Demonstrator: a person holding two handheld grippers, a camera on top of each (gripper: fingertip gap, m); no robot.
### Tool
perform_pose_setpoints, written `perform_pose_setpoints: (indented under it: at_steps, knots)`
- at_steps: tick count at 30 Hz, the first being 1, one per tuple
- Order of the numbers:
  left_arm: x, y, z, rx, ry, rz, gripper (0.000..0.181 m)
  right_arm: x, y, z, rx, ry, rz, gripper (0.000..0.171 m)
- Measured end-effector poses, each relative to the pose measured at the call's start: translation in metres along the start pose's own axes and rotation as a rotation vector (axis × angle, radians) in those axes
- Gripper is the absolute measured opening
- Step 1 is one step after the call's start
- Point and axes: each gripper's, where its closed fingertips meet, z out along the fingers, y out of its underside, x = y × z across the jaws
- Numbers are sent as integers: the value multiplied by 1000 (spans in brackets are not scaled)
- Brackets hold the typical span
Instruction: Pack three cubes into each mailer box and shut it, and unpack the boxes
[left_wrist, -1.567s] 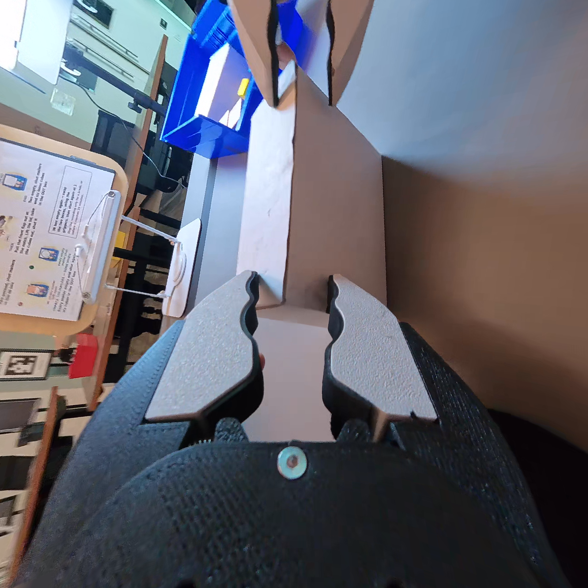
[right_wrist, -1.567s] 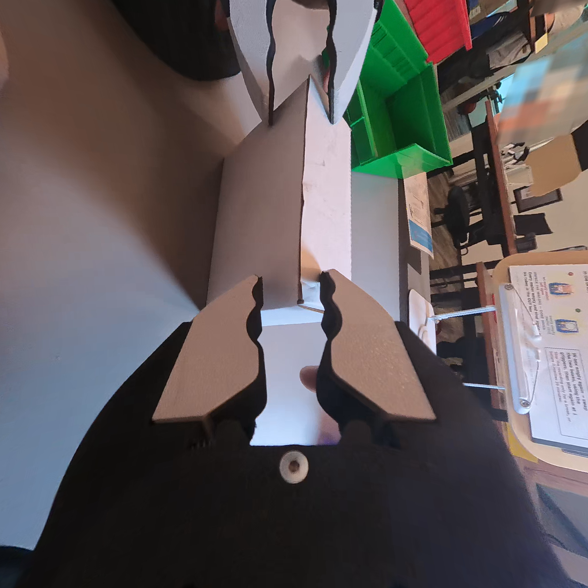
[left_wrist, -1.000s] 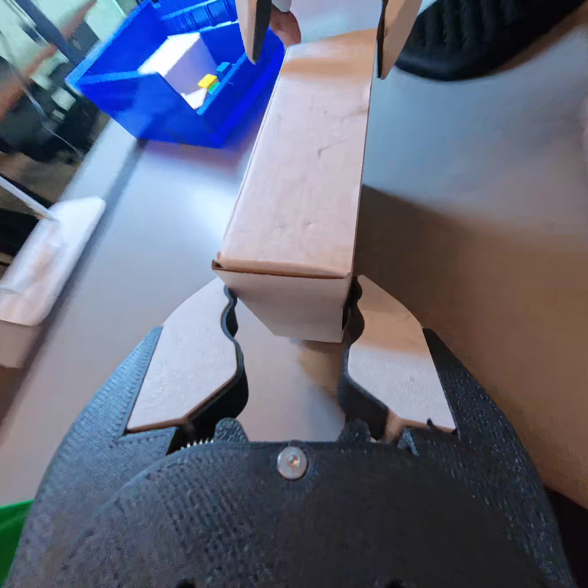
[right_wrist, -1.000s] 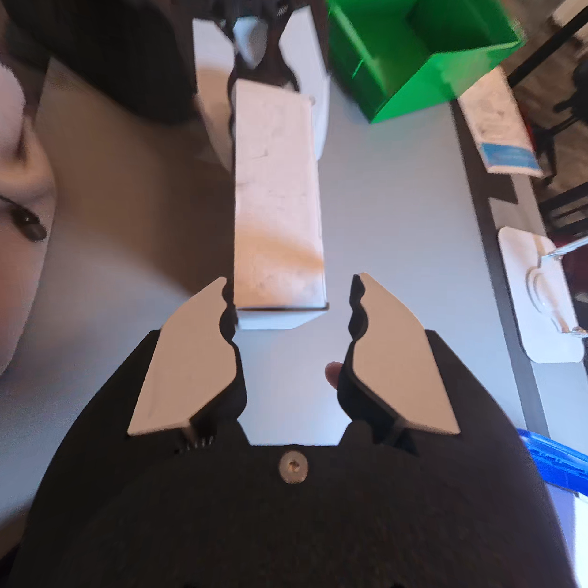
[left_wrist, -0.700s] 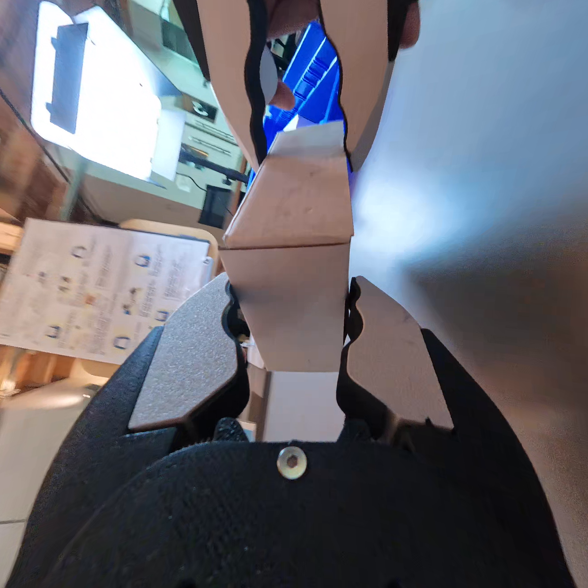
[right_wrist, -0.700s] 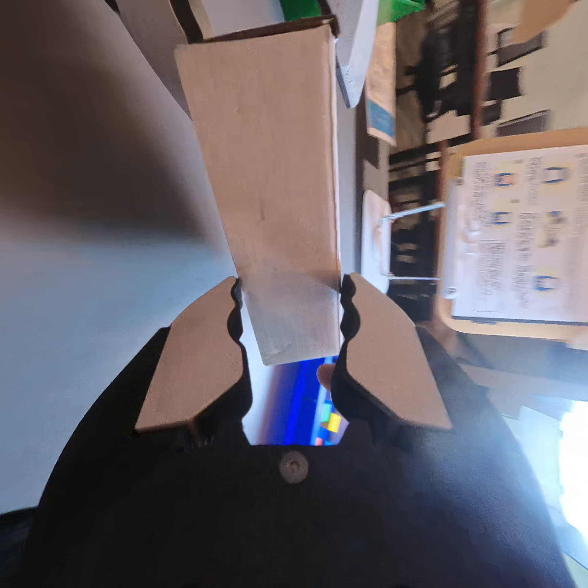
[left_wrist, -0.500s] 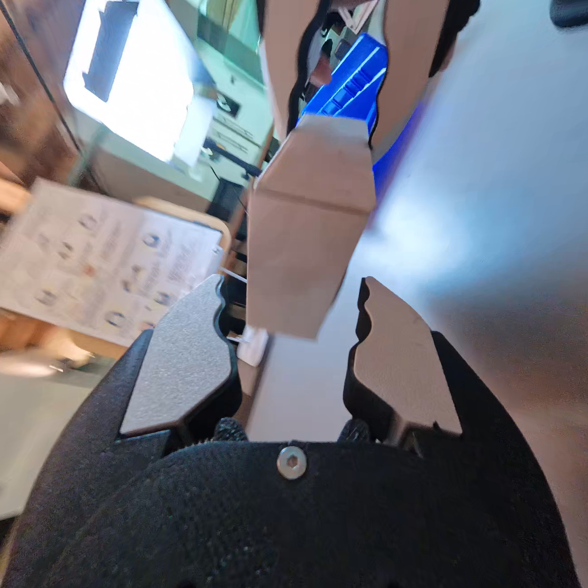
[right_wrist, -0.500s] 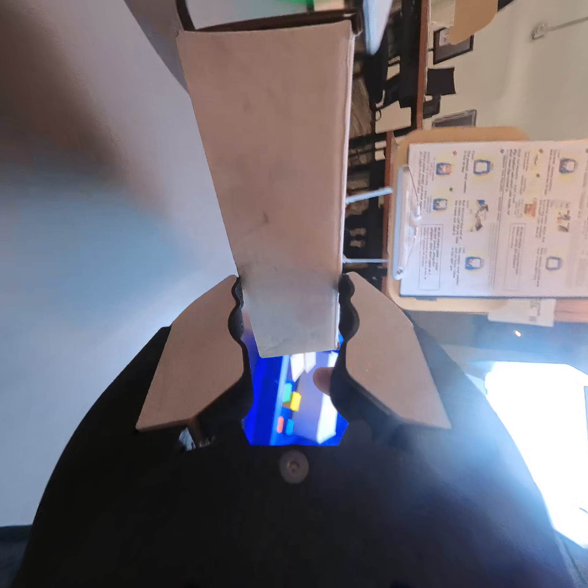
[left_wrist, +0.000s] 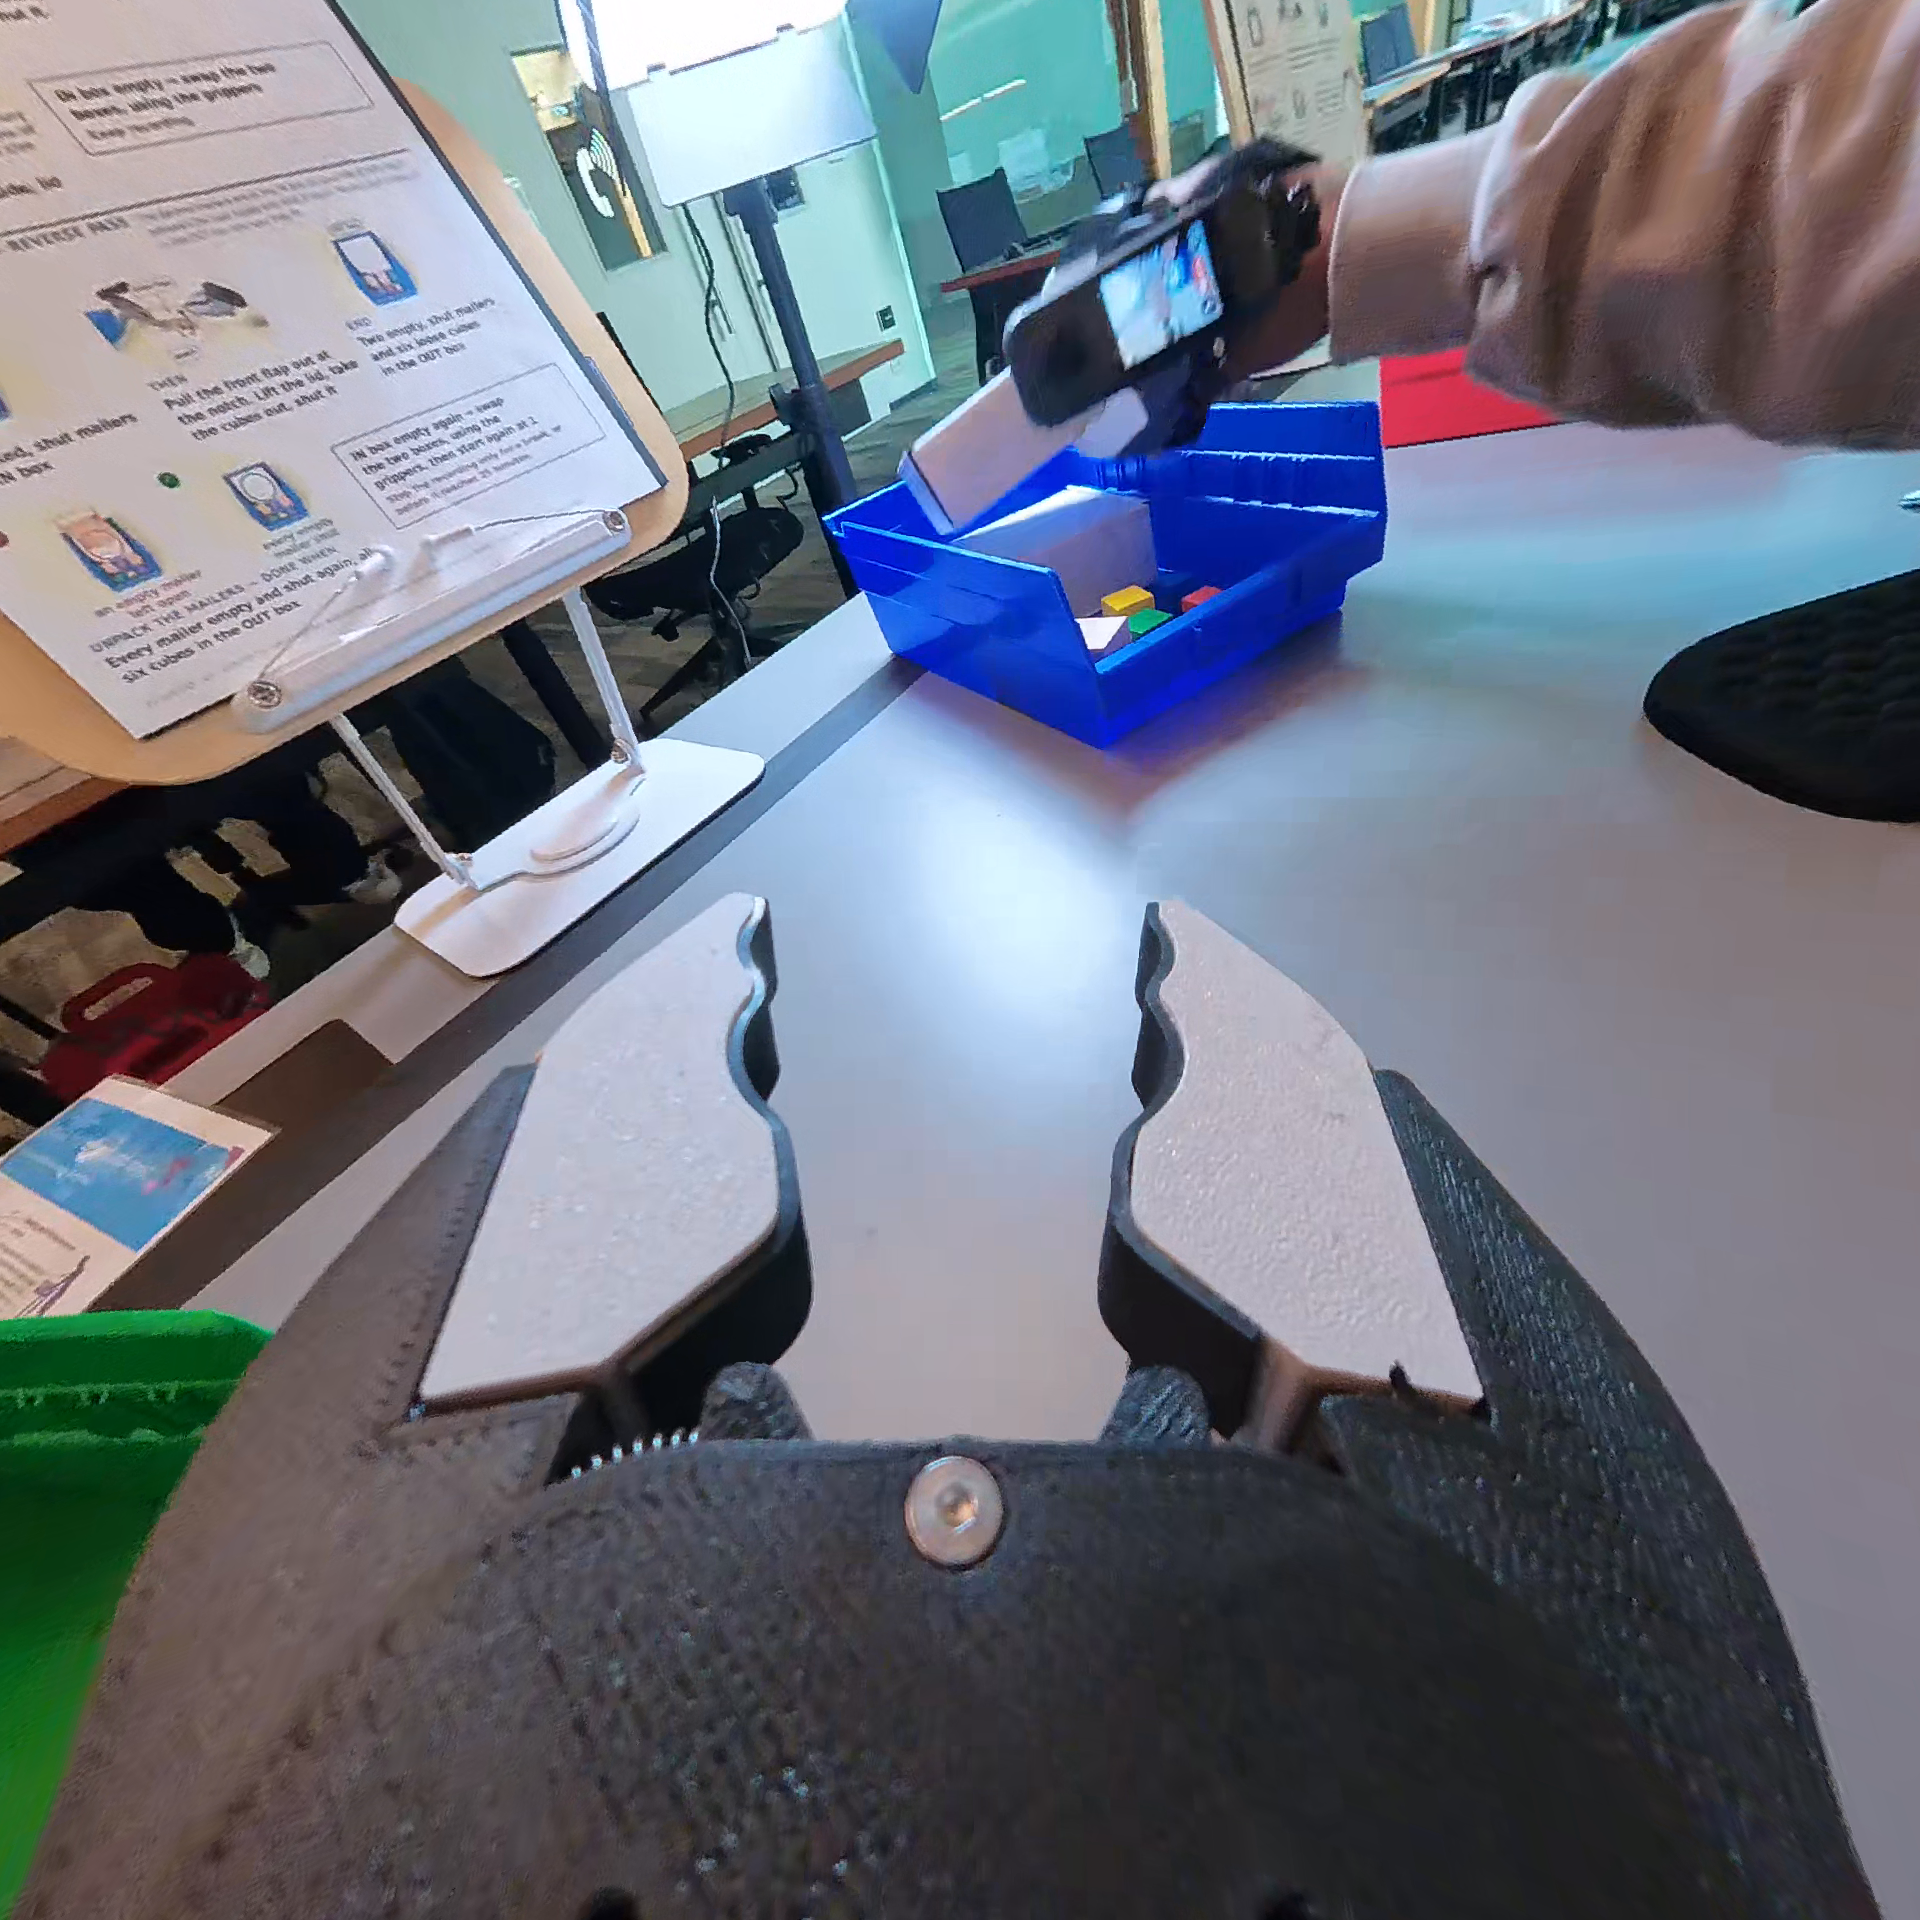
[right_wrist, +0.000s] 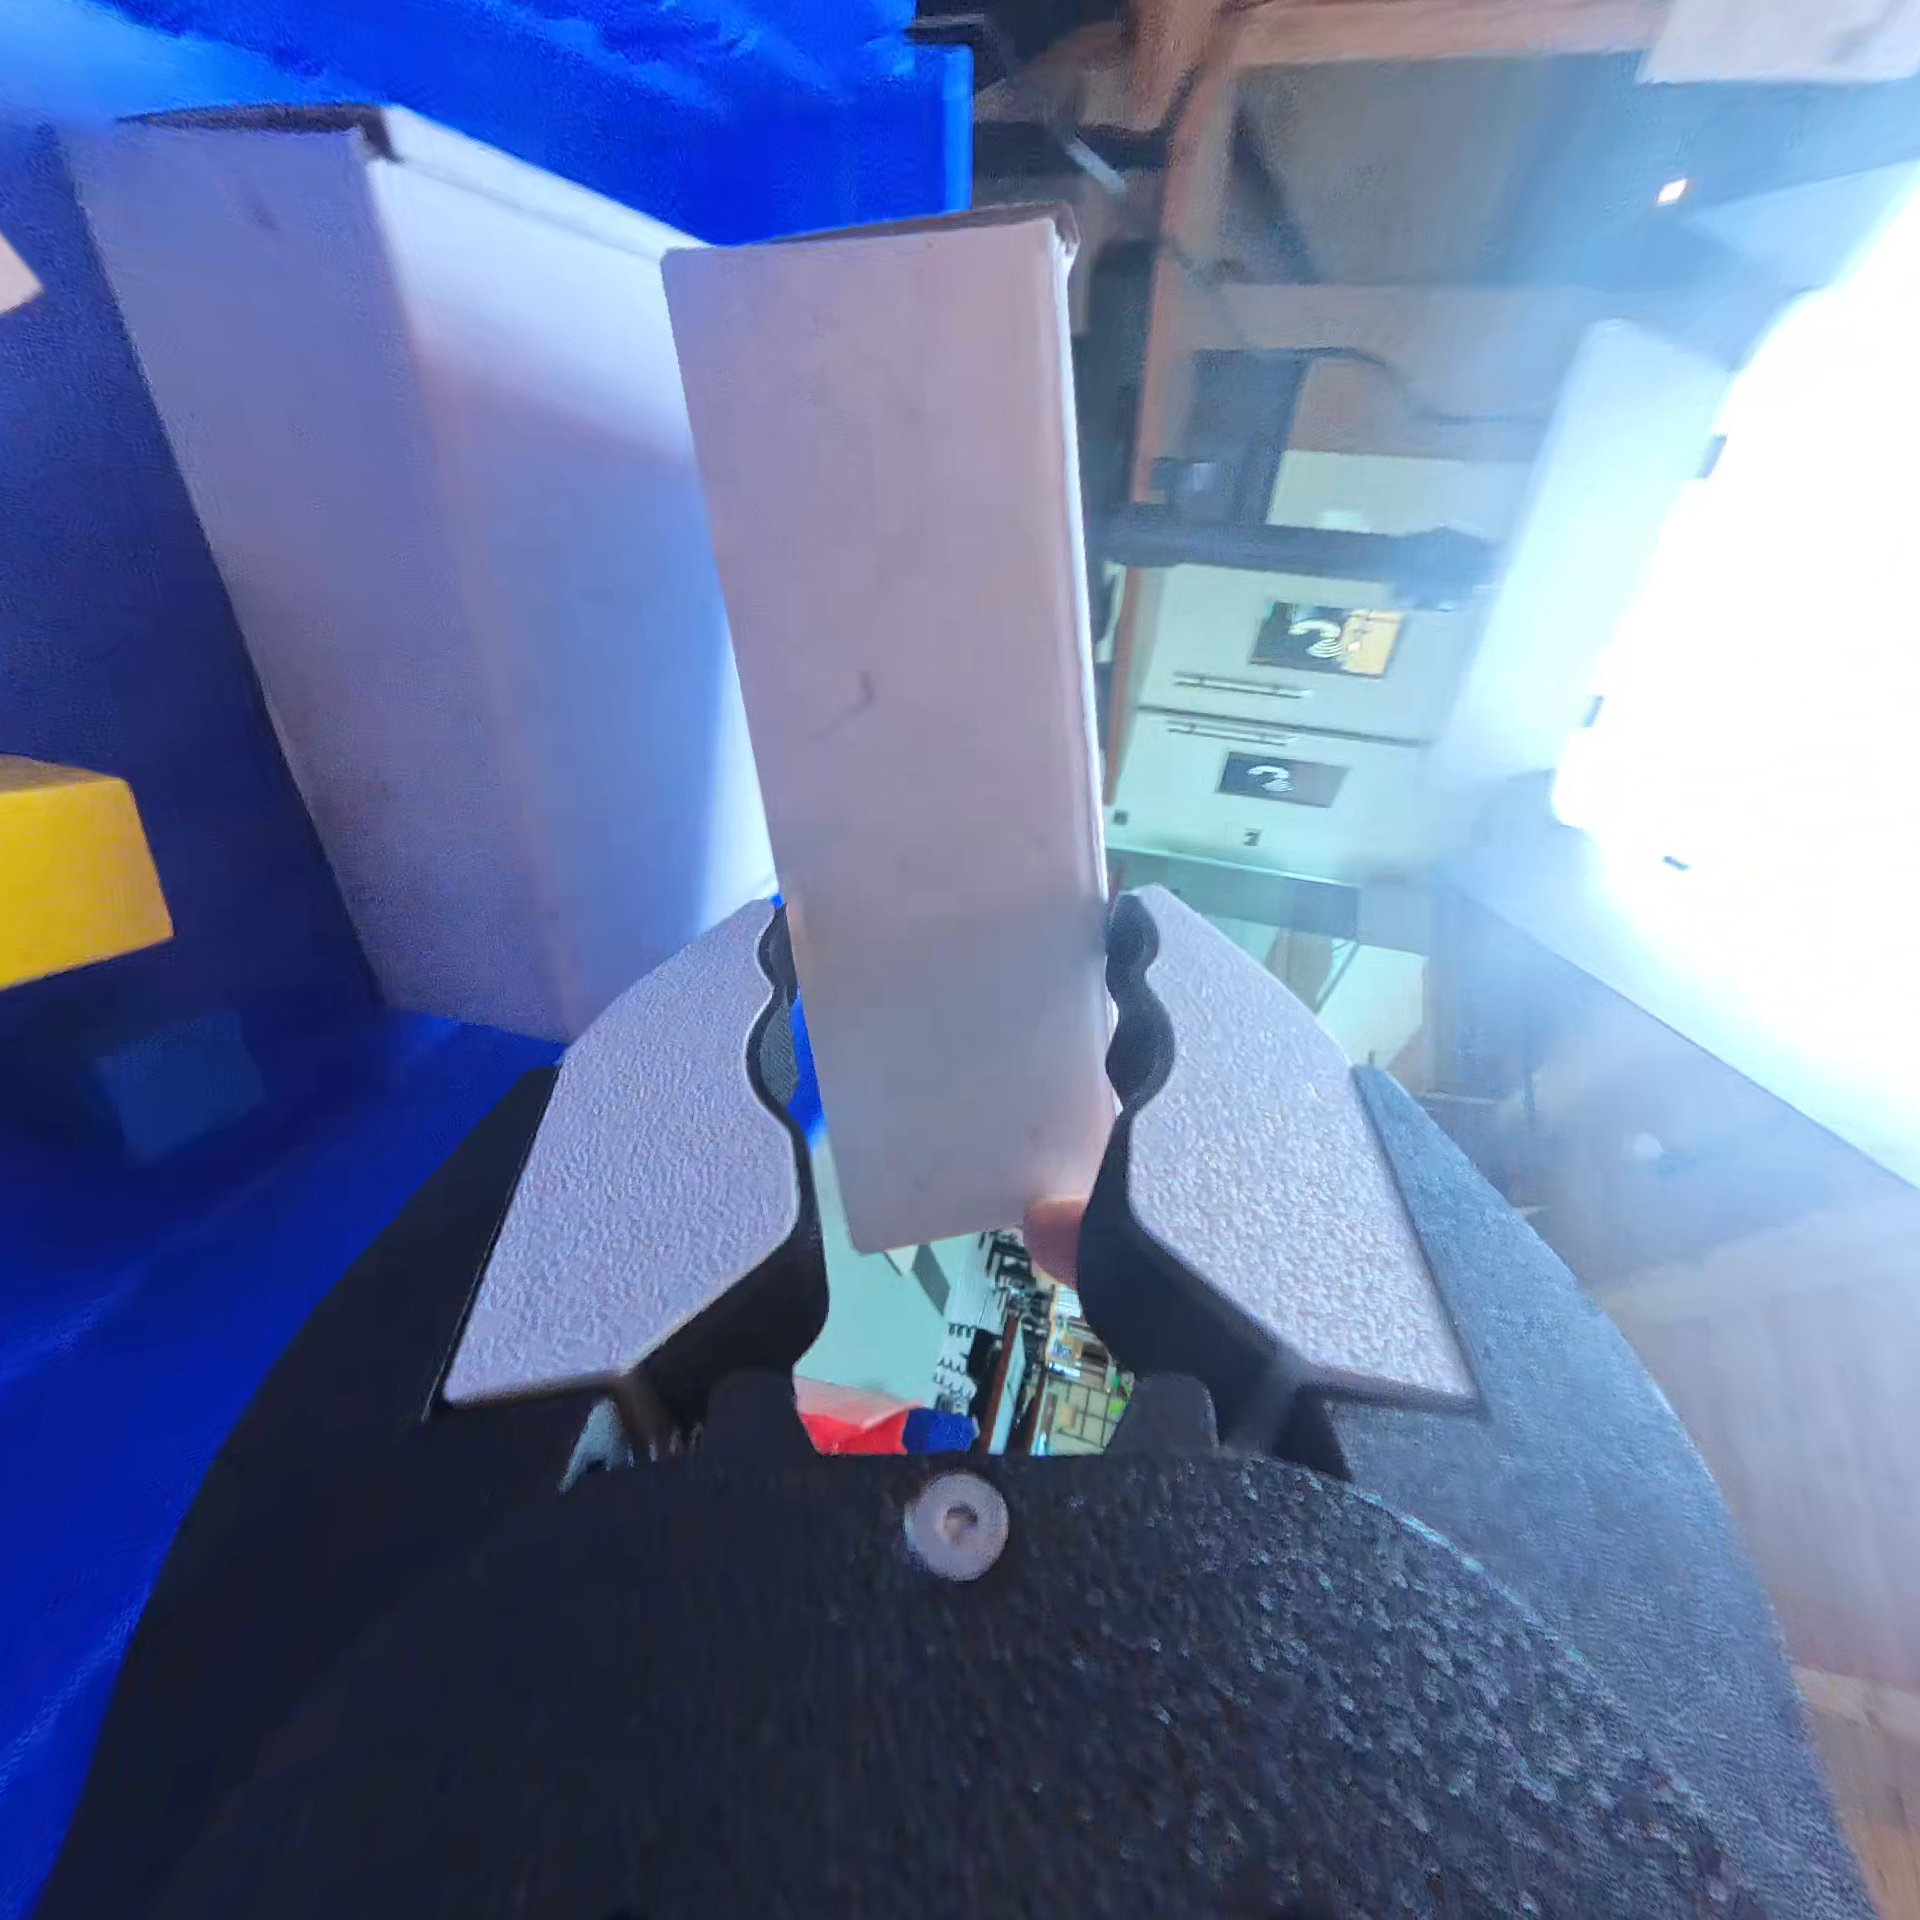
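My right gripper (right_wrist: 945, 925) is shut on a closed white mailer box (right_wrist: 894, 665) and holds it tilted over the blue bin (left_wrist: 1122, 675). In the left wrist view the same box (left_wrist: 977, 457) hangs over the bin's far left rim, held by the right gripper (left_wrist: 1091, 416). A second white mailer box (right_wrist: 416, 582) lies inside the bin, also seen in the left wrist view (left_wrist: 1070, 540). Loose cubes lie in the bin: yellow (left_wrist: 1127, 600), green (left_wrist: 1148, 621), red (left_wrist: 1200, 597). My left gripper (left_wrist: 951, 925) is open and empty, low over the grey table (left_wrist: 1351, 935).
An instruction sheet on a white stand (left_wrist: 312, 416) stands at the table's left edge. A green bin's corner (left_wrist: 94, 1455) shows at lower left. A black pad (left_wrist: 1808, 707) lies at right. A person's sleeve (left_wrist: 1662, 208) reaches over the table. Tip to tip, the grippers are about 50 cm apart.
My left gripper let go of the mailer box and drew back, open. My right gripper closed on the box and carried it over to the blue bin.
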Motion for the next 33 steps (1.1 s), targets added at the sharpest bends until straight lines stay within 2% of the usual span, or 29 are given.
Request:
perform_pose_setpoints:
  at_steps: [2, 5, 9, 10, 15, 22, 25, 28, 33]
  knots:
    - [-4, 5, -2, -6, -11, -15, 66, -8, -6, 11, -11, 26, -77, 58]
    - [-11, 14, -2, -18, -22, -40, 65, -28, -17, 12, 0, -73, -33, 55]
    - [-14, 18, 1, -24, -12, -67, 65, -44, -26, 9, 77, -100, -53, 54]
    - [-13, 19, 0, -25, -15, -62, 64, -49, -25, 10, 84, -116, -57, 48]
    - [-12, 20, 1, -27, -13, -61, 63, -48, -29, 8, 217, -84, -64, 42]
    - [-10, 29, 5, -61, -4, -61, 61, -42, -18, 17, 238, -72, -158, 45]
    - [-11, 31, 7, -63, -2, -68, 59, -36, 0, 25, 168, -112, -66, 51]
    - [-12, 36, 9, -75, 6, -84, 60, -35, 11, 32, 123, -152, 61, 48]
    - [-20, 40, 6, -94, -16, -102, 62, -34, 3, 32, 92, -155, 216, 40]
